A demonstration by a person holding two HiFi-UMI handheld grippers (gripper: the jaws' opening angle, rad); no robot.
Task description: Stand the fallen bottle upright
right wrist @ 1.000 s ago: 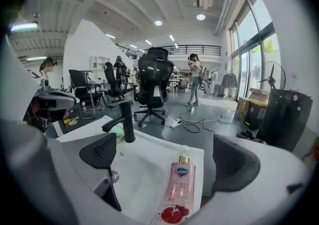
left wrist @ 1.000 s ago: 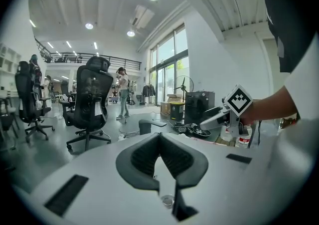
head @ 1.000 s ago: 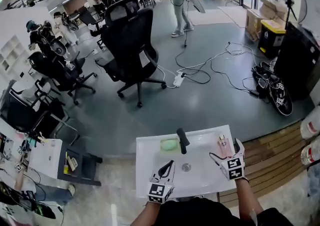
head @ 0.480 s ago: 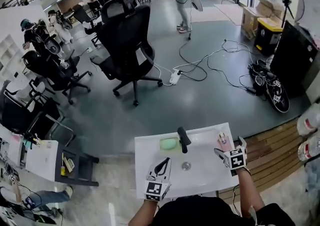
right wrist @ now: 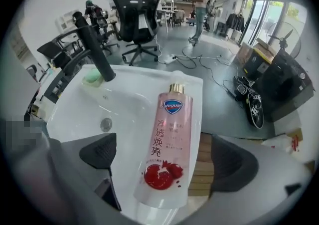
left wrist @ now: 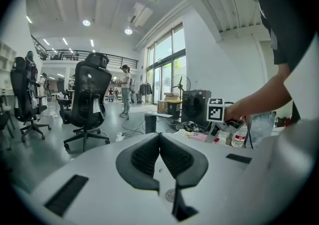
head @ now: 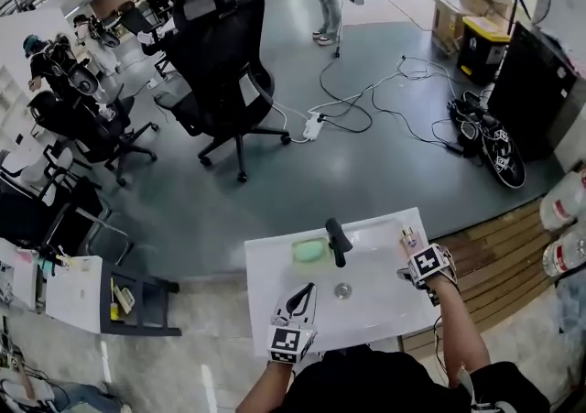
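Note:
A pink soap bottle point(right wrist: 167, 141) with a gold cap lies on its side on the right rim of the white sink point(right wrist: 129, 99), cap pointing away from me. My right gripper point(right wrist: 164, 156) is open, its two pads wide apart on either side of the bottle's lower end, not touching it. From the head view the bottle point(head: 407, 239) shows just beyond the right gripper point(head: 412, 254). My left gripper point(head: 305, 292) hovers over the basin's near side, shut with nothing in it point(left wrist: 159, 135).
A black faucet point(head: 336, 243) stands at the basin's back, with a green soap point(head: 309, 253) to its left and the drain point(head: 342, 290) in the middle. Wooden decking point(head: 485, 255) and large water bottles point(head: 560, 210) lie right of the sink. Office chairs point(head: 220, 54) and cables stand beyond.
My right gripper has moved forward along the right rim, closing in until its jaws straddle the bottle. The left gripper has stayed over the basin. The bottle has not moved.

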